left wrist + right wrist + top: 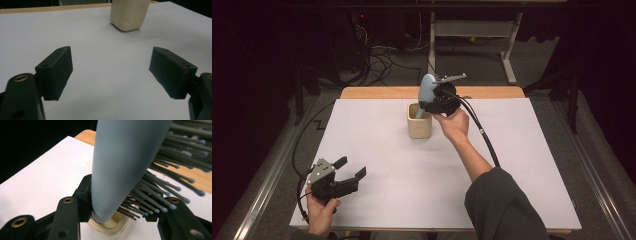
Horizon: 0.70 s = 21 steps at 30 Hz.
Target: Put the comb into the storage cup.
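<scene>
At the lower left of the high view, the left gripper (351,168) rests near the front edge of the white table (522,165), held by a hand (321,212) that comes in from the bottom; its jaws stand wide apart with nothing between them. The left gripper view confirms this from close up: the two black pads sit at the lower left and lower right of the frame with bare table between them, and the cream cup (130,13) stands well beyond them at the top centre, cut off by the upper edge. Farther up the high view, just right of centre, the right hand (455,125) holds the right gripper (428,102) over the cup (419,121), and a pale blue hairbrush (427,90) rises upright from the jaws, its handle end pointing down to the cup's mouth. The right gripper view adds what the high view cannot: the jaws are closed on the hairbrush (125,162), one pad on its smooth back at the left and the other among the bristles (172,182) at the right, and the narrow handle end sits directly over the cup's opening (112,226) at the bottom centre; whether it touches the rim cannot be told.
</scene>
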Tool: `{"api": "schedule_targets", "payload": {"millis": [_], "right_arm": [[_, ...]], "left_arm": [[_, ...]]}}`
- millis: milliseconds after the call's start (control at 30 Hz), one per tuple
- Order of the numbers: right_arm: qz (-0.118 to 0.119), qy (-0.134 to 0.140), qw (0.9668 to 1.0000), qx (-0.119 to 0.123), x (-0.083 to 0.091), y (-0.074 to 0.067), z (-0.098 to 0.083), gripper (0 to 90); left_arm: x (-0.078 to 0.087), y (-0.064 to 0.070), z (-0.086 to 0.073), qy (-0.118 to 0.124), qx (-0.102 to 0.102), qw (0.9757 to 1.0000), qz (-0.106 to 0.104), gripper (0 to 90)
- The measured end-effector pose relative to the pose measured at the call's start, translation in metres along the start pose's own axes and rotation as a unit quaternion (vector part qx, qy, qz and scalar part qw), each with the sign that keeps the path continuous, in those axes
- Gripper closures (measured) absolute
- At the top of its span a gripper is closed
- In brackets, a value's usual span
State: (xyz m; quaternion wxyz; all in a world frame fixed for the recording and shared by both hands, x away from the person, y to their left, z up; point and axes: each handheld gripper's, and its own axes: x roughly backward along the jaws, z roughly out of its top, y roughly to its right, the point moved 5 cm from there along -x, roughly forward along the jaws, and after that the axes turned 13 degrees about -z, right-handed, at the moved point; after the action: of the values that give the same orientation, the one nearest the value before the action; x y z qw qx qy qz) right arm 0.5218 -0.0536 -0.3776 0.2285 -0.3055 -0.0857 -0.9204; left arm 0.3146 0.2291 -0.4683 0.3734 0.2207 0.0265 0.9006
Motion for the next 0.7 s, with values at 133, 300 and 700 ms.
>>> {"api": "schedule_targets", "payload": {"millis": [133,300,700], "right_arm": [[0.000,-0.001,1.0000,0.001,-0.0016,-0.0015,-0.0005,54.2],[-0.002,-0.005,1.0000,0.000,-0.0023,-0.0016,-0.0017,54.0],[-0.005,-0.012,0.9999,0.007,-0.0026,-0.0015,-0.0040,53.3]], "left_arm": [[0.0001,-0.0001,0.0000,0.000,0.000,1.0000,-0.001,19.8],[0.0004,0.0006,0.0005,0.002,-0.001,1.0000,-0.002,19.4],[-0.0005,0.0004,-0.0001,0.000,0.001,1.0000,-0.001,19.4]]}}
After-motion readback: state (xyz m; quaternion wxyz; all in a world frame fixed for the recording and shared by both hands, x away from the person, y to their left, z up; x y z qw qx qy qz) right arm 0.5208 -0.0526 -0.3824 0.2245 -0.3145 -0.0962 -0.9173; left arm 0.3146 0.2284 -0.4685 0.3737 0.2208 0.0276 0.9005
